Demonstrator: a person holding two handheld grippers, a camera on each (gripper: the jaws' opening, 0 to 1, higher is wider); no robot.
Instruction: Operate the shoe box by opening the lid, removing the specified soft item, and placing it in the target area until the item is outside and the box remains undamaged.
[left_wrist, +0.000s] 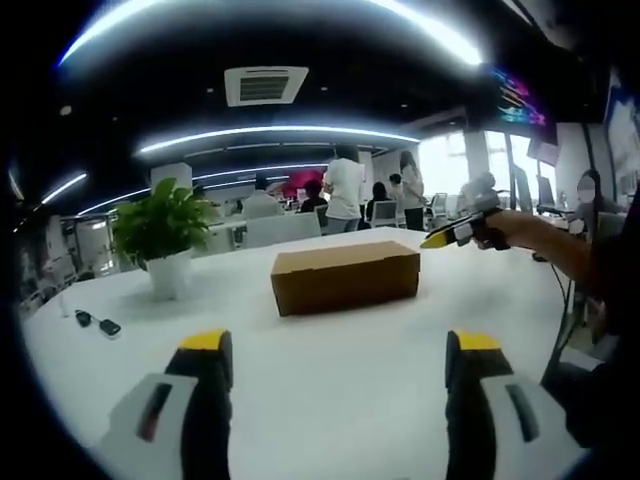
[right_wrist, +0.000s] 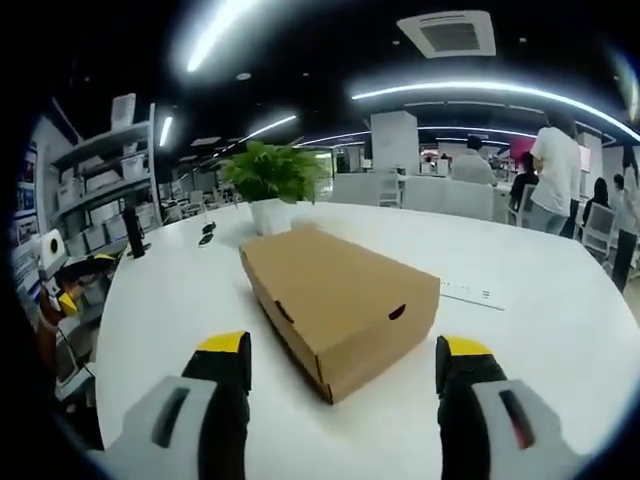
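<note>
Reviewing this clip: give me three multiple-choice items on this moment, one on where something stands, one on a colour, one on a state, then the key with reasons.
1. Where is the potted plant relative to the box?
A. On the box lid
B. On the table, apart from the box
C. On the floor

2. What colour are the tips of the right gripper?
A. Yellow
B. Red
C. Green

3. What state is the box lid in?
A. Taken off, lying beside the box
B. Propped half open
C. Closed

Key:
1 B: the plant's white pot stands on the tabletop beyond the box, with a gap between them.
2 A: both jaws end in yellow caps; the left gripper has the same.
3 C: the lid sits flat on the box in both views, and both grippers are open, jaws wide apart, holding nothing.
</note>
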